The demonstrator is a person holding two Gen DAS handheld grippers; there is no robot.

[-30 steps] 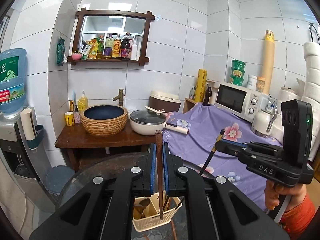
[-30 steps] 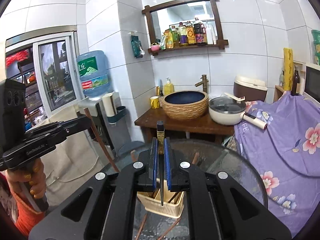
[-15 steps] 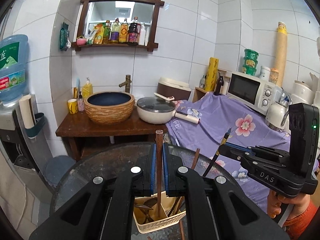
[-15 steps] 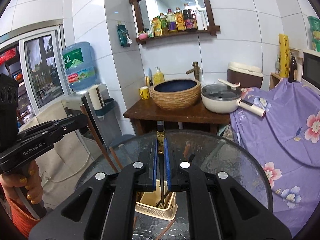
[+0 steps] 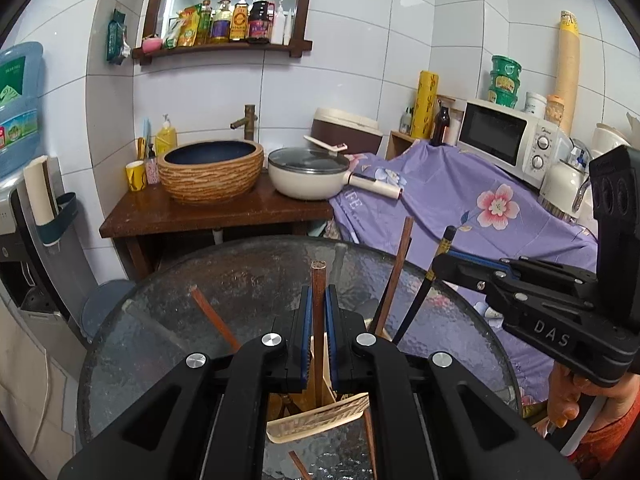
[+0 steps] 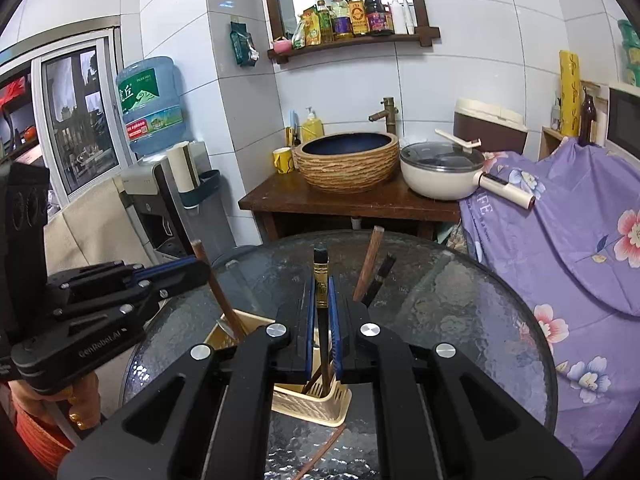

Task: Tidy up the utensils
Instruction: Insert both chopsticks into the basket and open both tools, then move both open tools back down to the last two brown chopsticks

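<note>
Brown wooden chopstick (image 5: 319,312) is clamped upright in the left gripper (image 5: 319,332); right gripper (image 6: 321,320) clamps a black chopstick (image 6: 321,300). Both lower ends enter the beige basket (image 6: 316,404) on the glass table (image 6: 460,320).

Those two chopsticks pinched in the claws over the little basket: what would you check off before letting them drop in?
1. Left claw shut on the brown chopstick: ok.
2. Right claw shut on the black chopstick: ok.
3. Both sticks upright over the basket: ok.
4. Tips already inside the basket: cannot tell, the claws hide them.
5. Room inside among the utensils already standing there: cannot tell.
6. Glass table cleared of strays: not ok, a loose chopstick lies beside the basket.
</note>
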